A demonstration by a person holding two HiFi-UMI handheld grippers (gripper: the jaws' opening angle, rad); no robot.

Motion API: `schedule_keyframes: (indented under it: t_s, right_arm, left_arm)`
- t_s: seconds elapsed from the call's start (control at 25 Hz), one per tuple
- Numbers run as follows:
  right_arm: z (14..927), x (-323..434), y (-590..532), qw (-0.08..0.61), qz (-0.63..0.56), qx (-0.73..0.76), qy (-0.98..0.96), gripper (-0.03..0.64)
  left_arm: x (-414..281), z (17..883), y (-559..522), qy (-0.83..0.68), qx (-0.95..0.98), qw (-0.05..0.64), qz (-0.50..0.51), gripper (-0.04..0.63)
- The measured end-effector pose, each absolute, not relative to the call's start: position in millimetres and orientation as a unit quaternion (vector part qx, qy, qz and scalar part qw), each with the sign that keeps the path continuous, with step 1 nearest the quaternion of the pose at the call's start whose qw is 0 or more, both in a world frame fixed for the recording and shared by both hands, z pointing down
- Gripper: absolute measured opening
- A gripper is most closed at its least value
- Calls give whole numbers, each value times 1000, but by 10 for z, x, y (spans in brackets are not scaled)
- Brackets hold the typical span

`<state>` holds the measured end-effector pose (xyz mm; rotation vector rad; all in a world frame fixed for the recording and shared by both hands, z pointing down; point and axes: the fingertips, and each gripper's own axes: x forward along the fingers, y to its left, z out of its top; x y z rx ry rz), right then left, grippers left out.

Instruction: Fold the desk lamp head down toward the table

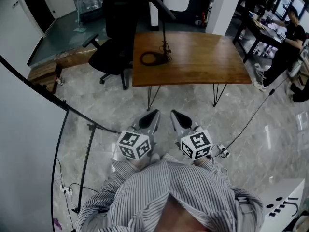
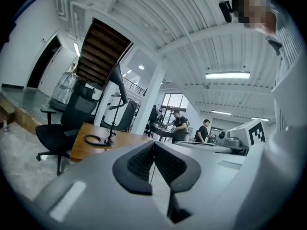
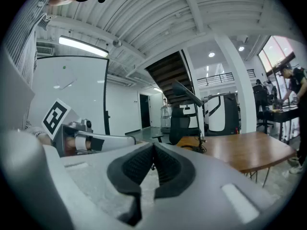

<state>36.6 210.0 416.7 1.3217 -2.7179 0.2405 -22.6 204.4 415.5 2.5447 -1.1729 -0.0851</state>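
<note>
A black desk lamp [image 1: 164, 37] stands on the wooden table [image 1: 207, 57] a few steps ahead of me, its ring base [image 1: 153, 58] near the table's left part and its long head [image 1: 152, 0] raised high. Both grippers are held close to my body, far from the lamp. The left gripper [image 1: 154, 113] is shut with nothing in it, and so is the right gripper [image 1: 174, 113]. In the left gripper view the shut left gripper [image 2: 153, 143] points level toward the lamp [image 2: 113, 121]. In the right gripper view the right gripper [image 3: 153, 145] is shut; the lamp [image 3: 197, 123] stands beyond it.
A black office chair [image 1: 113, 57] stands at the table's left end. A person [image 1: 289, 37] sits at another desk at the far right. A cable [image 1: 246, 124] runs across the stone floor. A curved black railing [image 1: 60, 129] borders my left; a white box [image 1: 285, 207] sits at the lower right.
</note>
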Motion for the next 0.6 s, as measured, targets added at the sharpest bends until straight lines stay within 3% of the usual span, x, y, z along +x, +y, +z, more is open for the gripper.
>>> schedule_keyframes:
  t_s: [0.6]
  right_arm:
    - [4182, 444, 1942, 47, 86, 424, -900, 0]
  left_arm:
    - [-72, 4191, 1874, -395, 899, 186, -38, 5]
